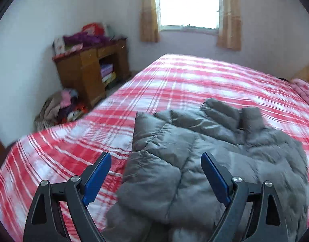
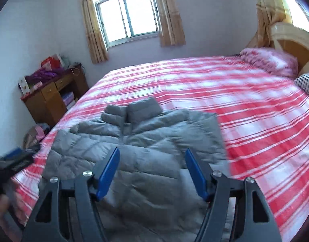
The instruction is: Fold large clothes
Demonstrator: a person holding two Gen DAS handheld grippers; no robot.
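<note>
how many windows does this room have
2, possibly more out of view. One curtained sliding window is on the wall across the red plaid bed; a second bright window is by the headboard at far right.

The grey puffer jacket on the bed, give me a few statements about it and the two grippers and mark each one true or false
1. The grey puffer jacket lies on the red and white plaid bedspread. True.
2. The left gripper is clamped on a sleeve. False: its jaws stand wide apart and hold nothing.
3. The right gripper is open above the jacket. True.
4. The jacket's collar points toward the wall with the window. True.
5. The jacket hangs from the wooden desk. False: the desk stands against the wall beside the bed, and the jacket is on the bed.
6. The curtains are drawn shut over the window. False: they hang at either side, leaving the glass uncovered.
</note>
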